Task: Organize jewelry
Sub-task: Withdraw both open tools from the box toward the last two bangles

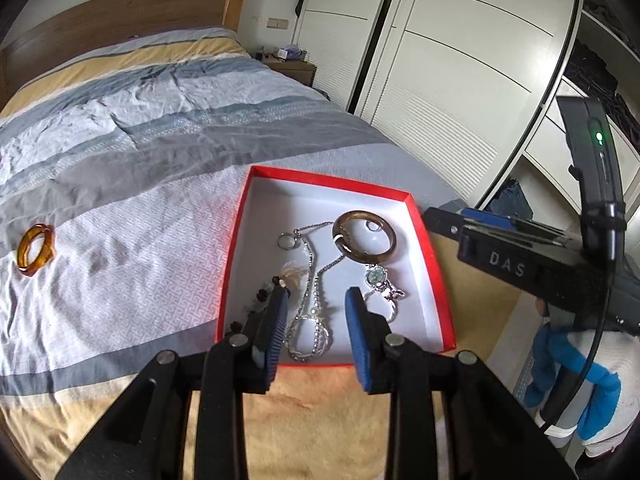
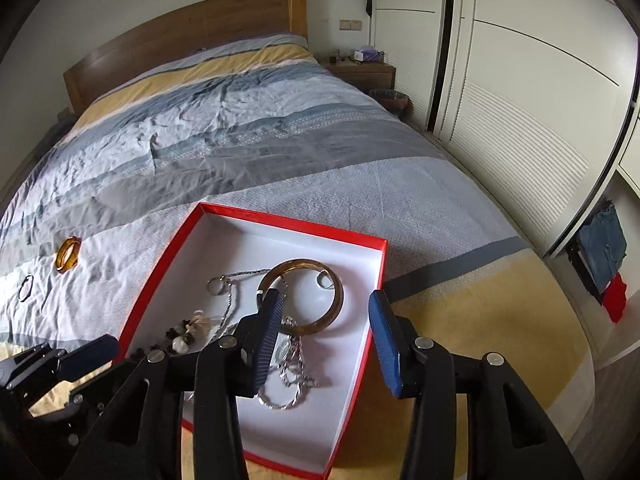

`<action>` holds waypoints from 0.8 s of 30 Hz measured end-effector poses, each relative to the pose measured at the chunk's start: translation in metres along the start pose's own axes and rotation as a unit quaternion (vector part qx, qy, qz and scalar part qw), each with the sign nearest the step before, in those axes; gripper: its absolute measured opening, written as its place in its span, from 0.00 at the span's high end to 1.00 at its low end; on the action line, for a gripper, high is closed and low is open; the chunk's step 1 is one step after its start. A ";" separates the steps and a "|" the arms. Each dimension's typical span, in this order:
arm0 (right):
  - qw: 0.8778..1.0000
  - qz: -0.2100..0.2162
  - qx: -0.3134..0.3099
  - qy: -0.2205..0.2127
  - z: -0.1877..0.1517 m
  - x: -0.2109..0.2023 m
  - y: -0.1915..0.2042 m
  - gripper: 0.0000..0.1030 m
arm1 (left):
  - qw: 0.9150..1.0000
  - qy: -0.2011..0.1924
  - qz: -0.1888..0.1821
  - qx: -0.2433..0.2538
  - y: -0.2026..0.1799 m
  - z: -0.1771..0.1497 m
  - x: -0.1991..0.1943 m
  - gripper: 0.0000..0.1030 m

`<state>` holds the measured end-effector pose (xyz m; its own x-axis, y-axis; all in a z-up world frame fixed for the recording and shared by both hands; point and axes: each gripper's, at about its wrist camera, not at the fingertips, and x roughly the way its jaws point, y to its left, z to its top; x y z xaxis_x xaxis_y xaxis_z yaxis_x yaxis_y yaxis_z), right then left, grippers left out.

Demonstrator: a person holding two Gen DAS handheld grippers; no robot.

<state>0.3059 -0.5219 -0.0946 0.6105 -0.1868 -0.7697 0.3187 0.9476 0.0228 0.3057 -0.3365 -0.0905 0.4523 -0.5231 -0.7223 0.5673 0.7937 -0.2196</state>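
Observation:
A red box with a white inside lies on the bed. In it are a brown bangle, silver chains, small rings, a beaded piece and a green-stone pendant. My left gripper hovers open over the chains, holding nothing. My right gripper stands open above the box's right side, nothing between its pads. An amber bangle and a thin dark ring lie on the cover to the left.
The striped bed cover stretches back to a wooden headboard. White wardrobe doors stand at the right, a nightstand at the back. A person's blue and white sleeve shows at the right.

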 end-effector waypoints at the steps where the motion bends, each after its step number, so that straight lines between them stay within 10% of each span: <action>1: 1.000 0.002 0.003 -0.002 -0.004 -0.009 0.000 0.53 | 1.000 -0.004 0.006 0.002 -0.001 -0.002 -0.011 0.72; 24: 0.997 0.052 0.010 -0.051 -0.117 -0.212 0.052 0.40 | 0.990 -0.095 0.104 -0.017 -0.002 -0.080 -0.240 0.63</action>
<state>0.1081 -0.4030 -0.0055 0.7110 -0.1144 -0.6938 0.2639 0.9580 0.1125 0.1408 -0.1872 0.0308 0.6800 -0.3941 -0.6184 0.4270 0.8984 -0.1030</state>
